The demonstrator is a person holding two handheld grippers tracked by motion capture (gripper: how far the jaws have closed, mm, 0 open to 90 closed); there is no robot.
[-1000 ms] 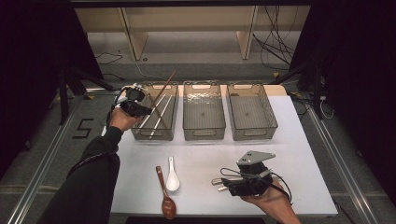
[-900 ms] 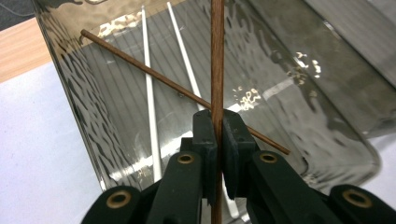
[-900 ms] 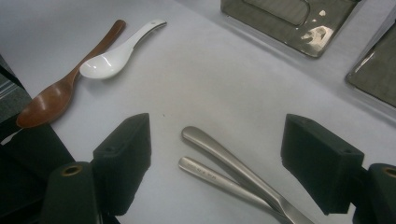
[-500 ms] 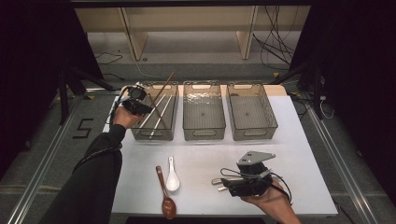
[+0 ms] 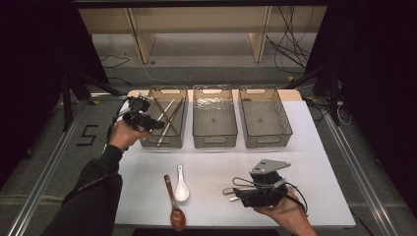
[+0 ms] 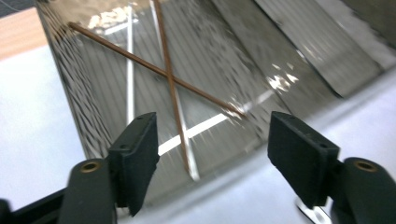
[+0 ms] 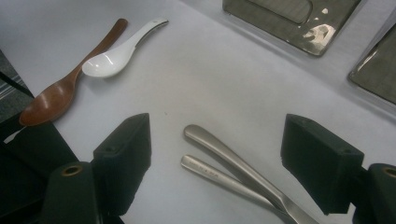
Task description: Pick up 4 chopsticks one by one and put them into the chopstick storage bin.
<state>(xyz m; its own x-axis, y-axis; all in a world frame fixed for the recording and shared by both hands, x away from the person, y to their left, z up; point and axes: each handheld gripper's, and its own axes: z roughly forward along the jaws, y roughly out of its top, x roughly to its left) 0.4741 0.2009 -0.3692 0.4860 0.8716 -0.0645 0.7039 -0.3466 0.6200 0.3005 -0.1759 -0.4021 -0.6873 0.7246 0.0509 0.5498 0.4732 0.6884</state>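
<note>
In the left gripper view, two brown chopsticks lie crossed over pale metal ones in the left clear bin. My left gripper hovers at that bin's near left corner. Its jaws have just been opening and now stand open with nothing between them. My right gripper rests low over the table at the front right. It is open around the handles of two metal utensils, which lie flat on the table, and its pads are clear of them.
A brown wooden spoon and a white ceramic spoon lie side by side at the table's front middle. The middle bin and the right bin hold nothing. The white table ends close behind the bins.
The left gripper's jaws have opened and the brown chopstick that stuck up from them now lies in the left bin. The left hand drew back toward the near left. The right hand stayed put.
</note>
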